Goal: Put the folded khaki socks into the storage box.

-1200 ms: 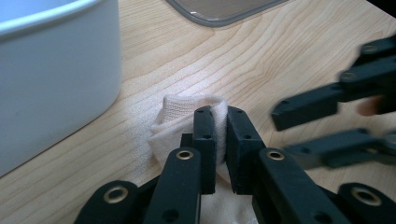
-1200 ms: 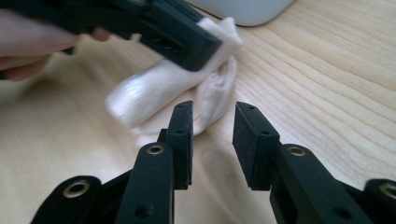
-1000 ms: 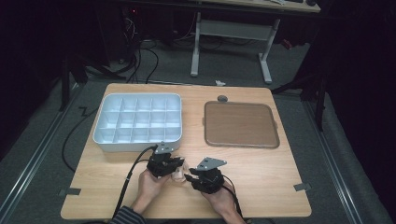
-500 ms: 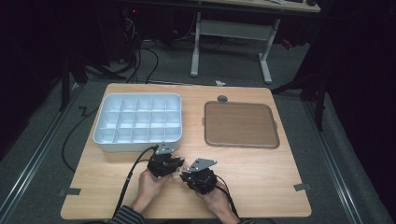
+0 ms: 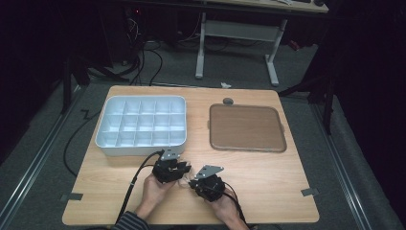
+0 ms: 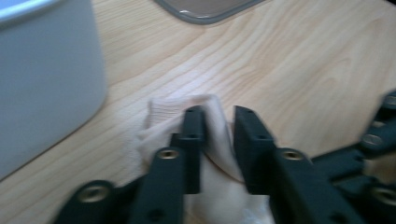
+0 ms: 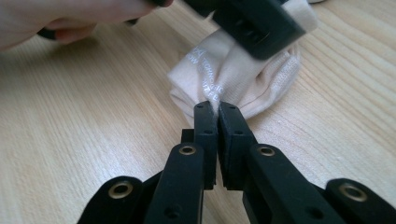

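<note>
Both grippers working one beige sock [image 7: 243, 70] at the table's [image 5: 287, 191] near edge
Right gripper [image 7: 217, 109] is pinching its edge, jaws together; left gripper [image 6: 218, 123] jaws are just opening, fabric between them

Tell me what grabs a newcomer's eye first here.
Near the table's front edge, two black claws meet over a small cream sock. The right claw pinches its edge shut, while the left claw straddles a fold, its jaws having just been opening. Behind sit a white compartment tray and a brown tray.
</note>
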Available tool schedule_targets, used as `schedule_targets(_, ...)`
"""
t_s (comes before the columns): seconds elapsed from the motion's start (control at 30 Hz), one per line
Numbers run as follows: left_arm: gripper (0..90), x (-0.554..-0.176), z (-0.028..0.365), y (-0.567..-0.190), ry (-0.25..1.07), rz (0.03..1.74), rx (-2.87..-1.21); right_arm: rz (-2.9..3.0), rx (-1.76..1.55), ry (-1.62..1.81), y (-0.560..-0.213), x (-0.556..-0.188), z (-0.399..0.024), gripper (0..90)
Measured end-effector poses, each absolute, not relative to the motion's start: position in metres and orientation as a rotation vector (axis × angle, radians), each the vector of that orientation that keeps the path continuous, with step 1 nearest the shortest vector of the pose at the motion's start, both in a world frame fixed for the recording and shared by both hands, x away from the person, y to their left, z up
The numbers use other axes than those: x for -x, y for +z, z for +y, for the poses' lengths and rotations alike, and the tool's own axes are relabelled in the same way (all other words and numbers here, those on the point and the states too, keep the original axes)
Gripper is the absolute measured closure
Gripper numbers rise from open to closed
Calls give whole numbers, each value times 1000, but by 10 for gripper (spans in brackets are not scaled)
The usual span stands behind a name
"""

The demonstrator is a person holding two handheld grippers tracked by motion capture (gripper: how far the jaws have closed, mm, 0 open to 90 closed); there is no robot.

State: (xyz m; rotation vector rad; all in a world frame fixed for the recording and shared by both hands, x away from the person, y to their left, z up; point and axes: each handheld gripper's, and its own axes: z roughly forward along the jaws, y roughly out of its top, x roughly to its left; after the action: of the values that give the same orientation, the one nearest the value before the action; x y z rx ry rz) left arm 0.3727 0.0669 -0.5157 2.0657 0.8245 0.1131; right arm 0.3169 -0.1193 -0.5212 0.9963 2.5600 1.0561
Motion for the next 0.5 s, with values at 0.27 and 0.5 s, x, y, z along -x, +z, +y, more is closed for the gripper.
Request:
schedule_targets(0.27,563,-356,84,-506,159,849,-2038,2572,-1015,1078,-521,-320,-121,864)
schedule_targets(0.5,488,-344,78,-523,234,967,-2087,2571,-1012,1076,-521,-320,-121,860)
